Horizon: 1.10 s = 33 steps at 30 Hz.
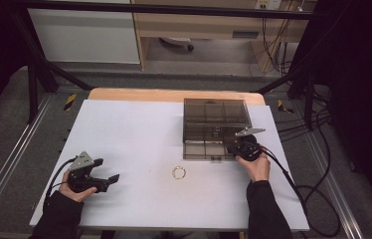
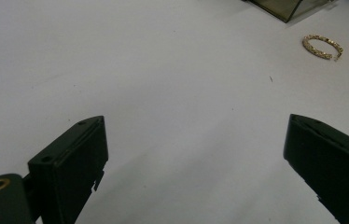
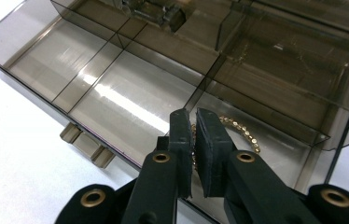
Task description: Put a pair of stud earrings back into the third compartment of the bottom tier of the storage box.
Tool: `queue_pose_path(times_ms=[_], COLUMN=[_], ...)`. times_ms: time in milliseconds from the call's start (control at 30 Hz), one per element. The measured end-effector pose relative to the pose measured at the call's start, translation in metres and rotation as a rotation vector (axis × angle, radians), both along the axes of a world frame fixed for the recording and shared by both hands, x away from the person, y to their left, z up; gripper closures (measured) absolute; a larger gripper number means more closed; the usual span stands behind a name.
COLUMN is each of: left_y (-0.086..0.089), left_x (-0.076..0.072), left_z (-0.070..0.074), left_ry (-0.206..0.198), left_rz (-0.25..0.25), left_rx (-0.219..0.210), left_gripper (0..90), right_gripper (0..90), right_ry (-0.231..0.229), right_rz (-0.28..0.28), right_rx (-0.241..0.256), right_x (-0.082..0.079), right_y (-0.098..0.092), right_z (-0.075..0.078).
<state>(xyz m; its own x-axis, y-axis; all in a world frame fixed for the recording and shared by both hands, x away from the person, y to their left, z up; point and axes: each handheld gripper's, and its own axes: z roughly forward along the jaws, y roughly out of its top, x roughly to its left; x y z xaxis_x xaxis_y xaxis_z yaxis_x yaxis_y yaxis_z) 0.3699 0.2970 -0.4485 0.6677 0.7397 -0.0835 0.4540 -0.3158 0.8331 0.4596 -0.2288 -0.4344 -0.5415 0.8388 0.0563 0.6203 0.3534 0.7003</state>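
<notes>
the right gripper (image 3: 192,140) is at the near right corner of the smoky clear compartment box (image 1: 194,133), which stands open on the white table (image 1: 134,139). its jaws are nearly together, pinching a gold beaded bracelet (image 3: 245,130). the bracelet hangs over the near right compartment of the box, with part of its curve visible behind the jaws in the right gripper view. a latch tab (image 3: 86,144) projects from the front wall of the box.

the left gripper (image 1: 105,175) is held low over the near left part of the table, well apart from the box. its jaws stand wide apart with nothing between them.

a second gold bracelet (image 2: 322,47) lies flat on the table, near the front wall of the box and between the two grippers.
</notes>
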Motion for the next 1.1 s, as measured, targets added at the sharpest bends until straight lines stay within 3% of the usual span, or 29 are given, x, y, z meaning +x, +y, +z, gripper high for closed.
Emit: queue_pose_path(times_ms=[267, 567, 767, 1100], left_y=[0.0, -0.001, -0.001, -0.001], left_x=[0.0, 0.0, 0.0, 0.0], left_z=[0.0, 0.0, 0.0, 0.0], left_ry=[0.002, 0.002, 0.003, 0.003], left_rz=[0.001, 0.001, 0.001, 0.001], left_rx=[0.001, 0.0, 0.003, 0.003], left_gripper=[6.4, 6.4, 6.4, 6.4], right_gripper=[74.4, 61.7, 44.0, 18.8], right_ry=[-0.034, -0.053, -0.084, -0.098], right_rz=[0.008, 0.045, 0.055, 0.068], right_rx=[0.025, 0.096, 0.107, 0.136], right_x=[-0.007, -0.022, -0.032, -0.044], right_y=[-0.004, -0.005, -0.005, 0.002], right_z=[0.011, 0.023, 0.028, 0.034])
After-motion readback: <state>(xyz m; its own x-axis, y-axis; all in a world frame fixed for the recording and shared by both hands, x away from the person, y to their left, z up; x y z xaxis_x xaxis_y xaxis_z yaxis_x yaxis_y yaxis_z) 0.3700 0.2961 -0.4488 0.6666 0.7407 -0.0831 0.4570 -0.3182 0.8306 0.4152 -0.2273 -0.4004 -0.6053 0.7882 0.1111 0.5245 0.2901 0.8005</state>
